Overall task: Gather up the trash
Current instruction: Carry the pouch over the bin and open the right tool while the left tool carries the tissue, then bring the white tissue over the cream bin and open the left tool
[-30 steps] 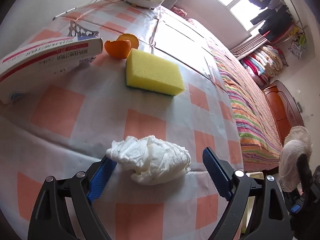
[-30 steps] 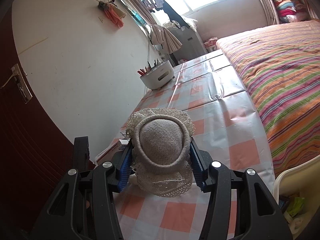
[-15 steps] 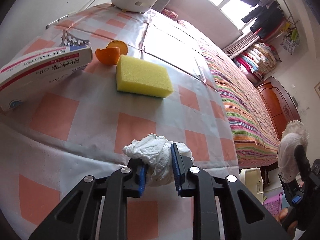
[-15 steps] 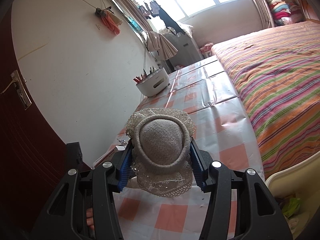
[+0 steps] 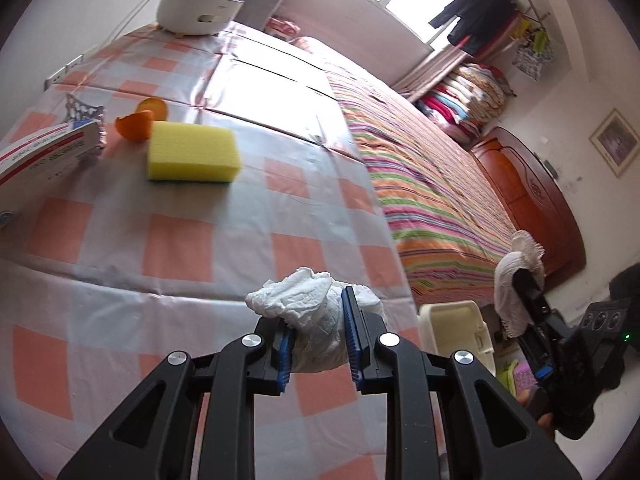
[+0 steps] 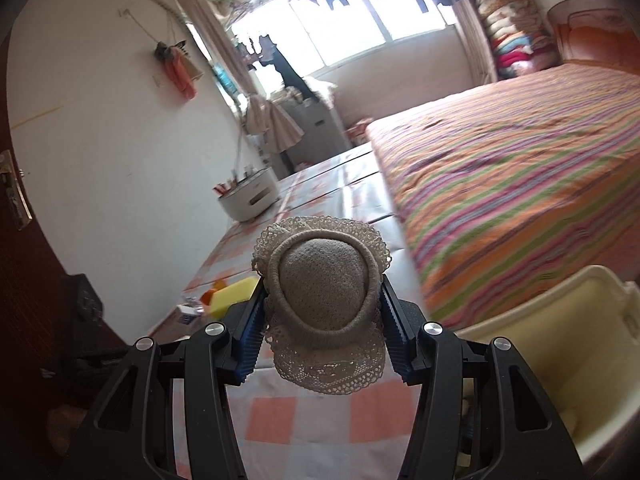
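My left gripper (image 5: 318, 332) is shut on a crumpled white tissue (image 5: 316, 312), held a little above the checked tablecloth (image 5: 180, 248). Orange peel (image 5: 138, 124) lies farther back on the cloth beside a yellow sponge (image 5: 192, 154). My right gripper (image 6: 320, 312) is shut on a grey knitted hat with a lace brim (image 6: 324, 292); in the left wrist view this gripper (image 5: 520, 280) and its hat show at the right, past the table edge. A cream bin (image 5: 452, 328) stands on the floor below the table corner, also seen as the cream bin (image 6: 568, 344) at the right.
A red and white carton (image 5: 44, 152) and a silver wire piece (image 5: 84, 108) lie at the left. A white pot (image 5: 196, 4) with utensils stands at the far end. A striped bed (image 5: 420, 168) runs along the table's right side. A dark door (image 6: 24, 240) is at the left.
The left jaws closed on the tissue and lifted it off the cloth, moving toward the table's right edge. The right gripper with the hat swung sideways; the bin now shows larger.
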The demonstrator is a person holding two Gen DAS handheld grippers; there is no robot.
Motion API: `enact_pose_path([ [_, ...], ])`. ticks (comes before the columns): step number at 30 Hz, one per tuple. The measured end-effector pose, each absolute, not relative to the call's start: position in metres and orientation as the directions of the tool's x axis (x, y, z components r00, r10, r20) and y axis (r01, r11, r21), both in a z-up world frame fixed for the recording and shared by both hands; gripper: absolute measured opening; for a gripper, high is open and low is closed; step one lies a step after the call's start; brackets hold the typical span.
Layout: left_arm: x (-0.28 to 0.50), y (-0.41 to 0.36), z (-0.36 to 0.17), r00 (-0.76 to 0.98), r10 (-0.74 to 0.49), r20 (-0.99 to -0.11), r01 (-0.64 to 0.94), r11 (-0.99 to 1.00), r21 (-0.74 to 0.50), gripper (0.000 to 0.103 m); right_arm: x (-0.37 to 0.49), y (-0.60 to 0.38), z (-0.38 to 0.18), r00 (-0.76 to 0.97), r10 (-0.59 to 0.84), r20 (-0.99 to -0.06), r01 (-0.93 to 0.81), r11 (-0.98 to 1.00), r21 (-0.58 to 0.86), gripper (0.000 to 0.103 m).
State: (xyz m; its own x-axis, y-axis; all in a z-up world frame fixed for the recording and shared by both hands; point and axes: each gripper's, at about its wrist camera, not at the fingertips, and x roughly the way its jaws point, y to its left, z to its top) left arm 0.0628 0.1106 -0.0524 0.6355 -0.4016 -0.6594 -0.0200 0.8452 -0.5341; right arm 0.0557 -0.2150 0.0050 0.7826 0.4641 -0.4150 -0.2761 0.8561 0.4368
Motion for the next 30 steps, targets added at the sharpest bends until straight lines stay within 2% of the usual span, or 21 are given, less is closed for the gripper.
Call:
enact_pose_path([
  [8, 0.059, 0.065, -0.04, 0.598, -0.473, -0.648, 0.094, 0.844, -0.529, 0.022, 0.025, -0.274, -0.012, 0.878, 0.203, -0.434, -0.042, 0.935, 0.352, 0.051],
  [12, 0.06, 0.042, -0.037, 0.574, -0.505, -0.645, 0.139, 0.836, -0.53, 0.022, 0.018, -0.29, -0.019, 0.883, 0.142, -0.448, 0.025, 0.938, 0.345, 0.052],
  [14, 0.061, 0.031, -0.035, 0.559, -0.519, -0.647, 0.159, 0.833, -0.53, 0.022, 0.016, -0.294, -0.023, 0.88, 0.125, -0.458, 0.047, 0.937, 0.347, 0.054],
  [16, 0.061, 0.02, -0.033, 0.55, -0.529, -0.646, 0.177, 0.83, -0.529, 0.022, 0.014, -0.293, -0.026, 0.878, 0.102, -0.467, 0.076, 0.935, 0.346, 0.063],
  [18, 0.062, 0.01, -0.032, 0.539, -0.538, -0.648, 0.196, 0.829, -0.524, 0.022, 0.011, -0.294, -0.027, 0.88, 0.093, -0.466, 0.091, 0.929, 0.359, 0.065],
  [26, 0.064, -0.015, -0.031, 0.506, -0.558, -0.658, 0.237, 0.823, -0.515, 0.022, -0.006, -0.305, -0.01, 0.916, 0.065, -0.396, 0.118, 0.9, 0.42, 0.067],
  [30, 0.068, -0.029, -0.032, 0.484, -0.569, -0.666, 0.259, 0.819, -0.512, 0.022, -0.022, -0.315, 0.002, 0.945, 0.033, -0.326, 0.127, 0.88, 0.457, 0.071],
])
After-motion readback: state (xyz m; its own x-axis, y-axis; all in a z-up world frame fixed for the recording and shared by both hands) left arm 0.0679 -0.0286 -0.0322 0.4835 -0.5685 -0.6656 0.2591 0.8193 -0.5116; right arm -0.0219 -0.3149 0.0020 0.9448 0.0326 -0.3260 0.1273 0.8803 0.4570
